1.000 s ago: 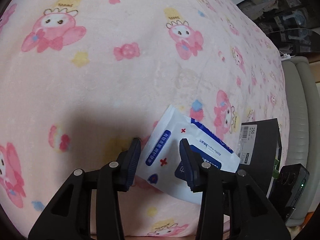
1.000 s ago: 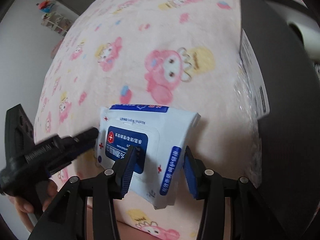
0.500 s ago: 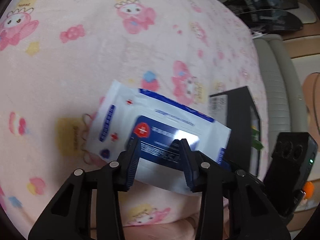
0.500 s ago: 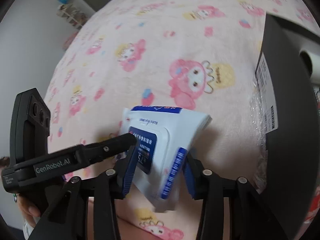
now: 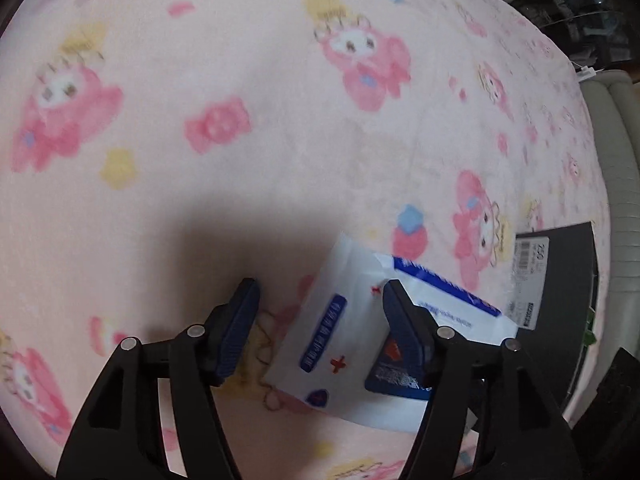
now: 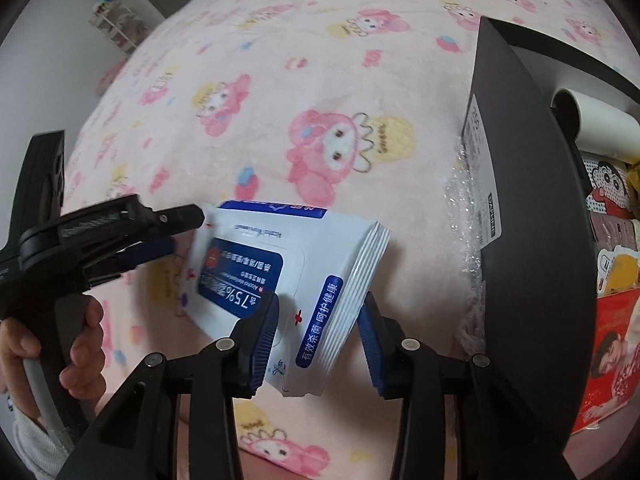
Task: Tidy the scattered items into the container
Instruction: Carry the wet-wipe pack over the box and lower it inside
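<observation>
A pink blanket printed with cartoon characters covers the whole surface and fills most of both views. On it, at the right, stands a black container with a white label on its near wall; crinkled clear wrap bunches against the foot of that wall. Over its rim show a white roll and colourful printed packets, though the wall hides most of what lies inside. In the left wrist view only a corner of the container shows, cut off by the frame edge.

The white and blue pack of wipes sits just left of the container, tilted, its far edge near the blanket. The right gripper has its jaws opening, yet the left pad still lies against the pack's face and the right pad stands beside its folded side edge; whether that pad presses cannot be told. The left gripper has its jaws opening wide: the pack lies between them, one pad by its top face, the other well clear of it. From the right wrist view the left gripper reaches in from the left, fingertips at the pack's corner, held by a hand partly cut off. The left wrist view is blurred.
</observation>
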A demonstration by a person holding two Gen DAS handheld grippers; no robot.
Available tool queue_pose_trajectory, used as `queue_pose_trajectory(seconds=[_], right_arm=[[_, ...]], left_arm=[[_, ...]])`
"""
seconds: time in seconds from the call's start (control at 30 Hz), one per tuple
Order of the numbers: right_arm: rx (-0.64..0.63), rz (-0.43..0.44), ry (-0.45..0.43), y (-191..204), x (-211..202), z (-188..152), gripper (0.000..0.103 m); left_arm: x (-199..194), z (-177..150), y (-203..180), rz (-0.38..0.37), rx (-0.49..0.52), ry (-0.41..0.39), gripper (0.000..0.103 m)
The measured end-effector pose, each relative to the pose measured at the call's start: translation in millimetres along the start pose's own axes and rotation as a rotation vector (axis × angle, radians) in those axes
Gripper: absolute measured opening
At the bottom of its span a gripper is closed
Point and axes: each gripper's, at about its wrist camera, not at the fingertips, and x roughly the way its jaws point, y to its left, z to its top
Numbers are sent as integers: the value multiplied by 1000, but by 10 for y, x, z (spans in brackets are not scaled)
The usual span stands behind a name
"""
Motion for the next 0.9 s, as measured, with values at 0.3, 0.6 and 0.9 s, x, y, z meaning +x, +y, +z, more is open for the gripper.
queue_pose_trajectory(seconds=[0.3, 0.6, 0.9], right_arm=[[-3, 30, 2, -8, 138, 40, 44], [-47, 36, -73, 55, -243, -17, 39], [-61, 44, -168, -8, -925, 10, 39]], left_arm=[[51, -177, -171, -121, 81, 57, 59], [-247, -361, -397, -188, 172, -28, 51], [-698, -537, -796, -252, 251, -108, 51]])
